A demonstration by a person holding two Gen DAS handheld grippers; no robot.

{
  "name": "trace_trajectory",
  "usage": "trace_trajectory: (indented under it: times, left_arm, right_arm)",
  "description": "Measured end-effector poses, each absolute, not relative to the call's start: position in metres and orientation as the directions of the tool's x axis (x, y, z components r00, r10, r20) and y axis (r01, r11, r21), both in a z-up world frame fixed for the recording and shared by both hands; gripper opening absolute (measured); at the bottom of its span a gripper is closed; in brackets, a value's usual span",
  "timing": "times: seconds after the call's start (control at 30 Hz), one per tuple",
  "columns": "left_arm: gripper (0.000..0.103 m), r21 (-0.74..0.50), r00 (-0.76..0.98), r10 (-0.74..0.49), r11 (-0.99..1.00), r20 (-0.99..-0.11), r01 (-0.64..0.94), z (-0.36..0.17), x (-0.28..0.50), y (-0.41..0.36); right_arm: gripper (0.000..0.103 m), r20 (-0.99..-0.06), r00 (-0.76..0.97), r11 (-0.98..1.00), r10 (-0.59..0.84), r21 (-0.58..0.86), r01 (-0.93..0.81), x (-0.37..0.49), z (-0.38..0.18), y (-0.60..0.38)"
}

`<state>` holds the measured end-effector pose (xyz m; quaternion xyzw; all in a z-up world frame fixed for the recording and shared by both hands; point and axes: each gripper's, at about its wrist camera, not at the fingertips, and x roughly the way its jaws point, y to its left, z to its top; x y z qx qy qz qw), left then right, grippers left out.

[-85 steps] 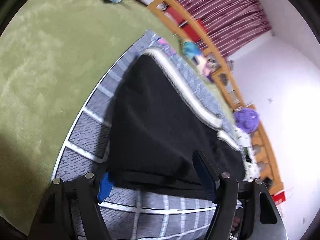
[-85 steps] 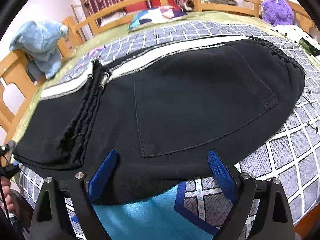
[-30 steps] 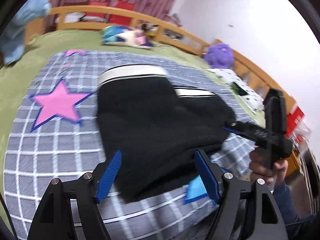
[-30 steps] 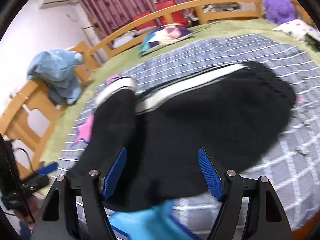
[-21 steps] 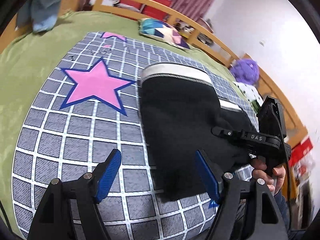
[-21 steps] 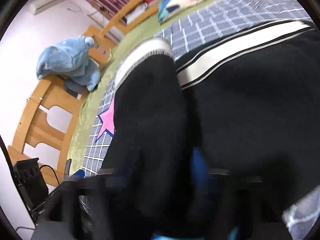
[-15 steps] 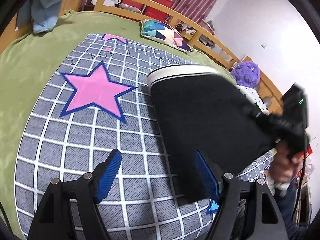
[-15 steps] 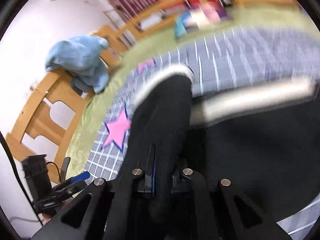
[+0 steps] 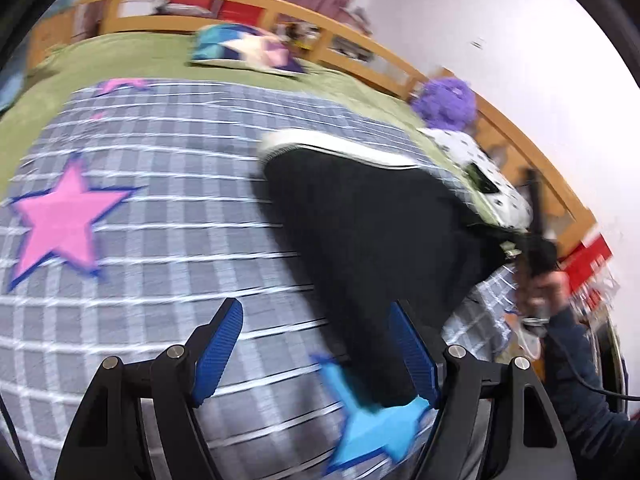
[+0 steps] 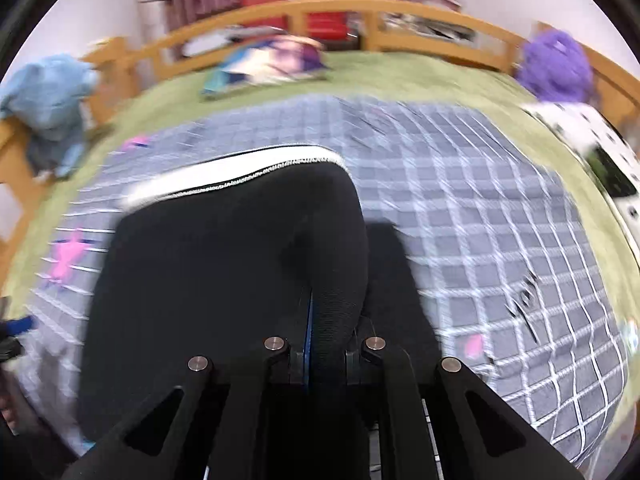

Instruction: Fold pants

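Note:
The black pants [image 9: 372, 216] with a white side stripe lie folded on the grey checked blanket [image 9: 160, 208]. My left gripper [image 9: 316, 356] is open and empty, just in front of the pants' near edge. My right gripper [image 10: 326, 320] is shut on a fold of the black pants [image 10: 224, 256] and holds it up off the blanket. In the left wrist view the right gripper [image 9: 536, 236] shows at the far right, held in a hand at the pants' right end. Both views are motion-blurred.
A pink star [image 9: 60, 220] and a blue star [image 9: 372, 428] mark the blanket. A patterned pillow [image 9: 244, 50], a purple plush toy [image 9: 446, 100] and a white dotted cloth [image 9: 480, 168] lie on the green bedcover. A wooden rail [image 10: 360, 12] bounds the bed. Blue clothes [image 10: 48, 92] hang left.
My right gripper closed on the black pants and carried the fold over to the right. My left gripper stayed open and swung its view rightward along the blanket.

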<state>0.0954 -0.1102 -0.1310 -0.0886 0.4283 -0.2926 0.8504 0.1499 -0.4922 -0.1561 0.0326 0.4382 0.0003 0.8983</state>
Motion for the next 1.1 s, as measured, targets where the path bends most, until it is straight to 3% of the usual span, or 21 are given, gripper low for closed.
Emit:
trace_trajectory:
  times: [0.07,0.1,0.2,0.3,0.43,0.53,0.7,0.73,0.83,0.93,1.0,1.1]
  left_arm:
    - [0.074,-0.370,0.455,-0.562,0.815,-0.690,0.445,-0.130,0.095,-0.135]
    - [0.074,-0.355,0.453,-0.559,0.814,-0.695,0.459,-0.128,0.093,-0.145]
    - [0.074,-0.297,0.488,-0.540,0.820,-0.686,0.490,-0.119,0.085,-0.167]
    - [0.074,-0.260,0.521,-0.487,0.855,-0.701,0.449,-0.126,0.081,-0.184]
    - [0.074,-0.202,0.461,-0.381,0.898,-0.802,0.391,-0.176,0.078,-0.208]
    - [0.076,-0.287,0.386,-0.429,0.882,-0.817,0.373,-0.195,0.084,-0.207]
    - [0.073,-0.392,0.383,-0.514,0.849,-0.768,0.356,-0.173,0.097,-0.178]
    - [0.073,-0.390,0.410,-0.519,0.848,-0.750,0.359,-0.167,0.100,-0.172]
    - [0.074,-0.398,0.446,-0.513,0.856,-0.733,0.329,-0.161,0.122,-0.162]
    - [0.074,-0.422,0.438,-0.511,0.859,-0.740,0.290,-0.167,0.155,-0.161]
    - [0.074,-0.402,0.419,-0.489,0.871,-0.765,0.284,-0.178,0.169,-0.168]
    - [0.075,-0.464,0.350,-0.539,0.841,-0.766,0.279,-0.201,0.184,-0.167]
  right_arm:
    - [0.027,-0.812,0.582,0.996,0.034,0.075,0.047,0.152,-0.182,-0.509]
    - [0.029,-0.802,0.595,0.991,0.050,0.114,0.070,0.147,-0.182,-0.518]
    - [0.031,-0.767,0.640,0.976,0.041,0.169,0.139,0.119,-0.157,-0.531]
    - [0.033,-0.691,0.720,0.983,0.060,0.165,0.077,0.091,-0.138,-0.516]
    - [0.033,-0.718,0.696,0.999,-0.016,0.017,0.041,0.077,-0.178,-0.494]
    - [0.034,-0.732,0.679,0.998,-0.055,-0.018,0.062,0.068,-0.209,-0.500]
    - [0.034,-0.753,0.657,0.999,-0.042,-0.015,0.046,0.067,-0.184,-0.509]
    - [0.036,-0.734,0.678,0.999,-0.038,-0.008,0.047,0.068,-0.174,-0.513]
    - [0.055,-0.700,0.713,0.997,0.044,0.080,0.018,0.088,-0.156,-0.525]
    - [0.055,-0.731,0.667,0.986,0.141,0.167,-0.025,0.127,-0.163,-0.531]
    - [0.055,-0.801,0.566,0.977,0.196,0.211,-0.039,0.159,-0.186,-0.537]
    - [0.064,-0.820,0.513,0.966,0.252,0.248,-0.077,0.175,-0.208,-0.547]
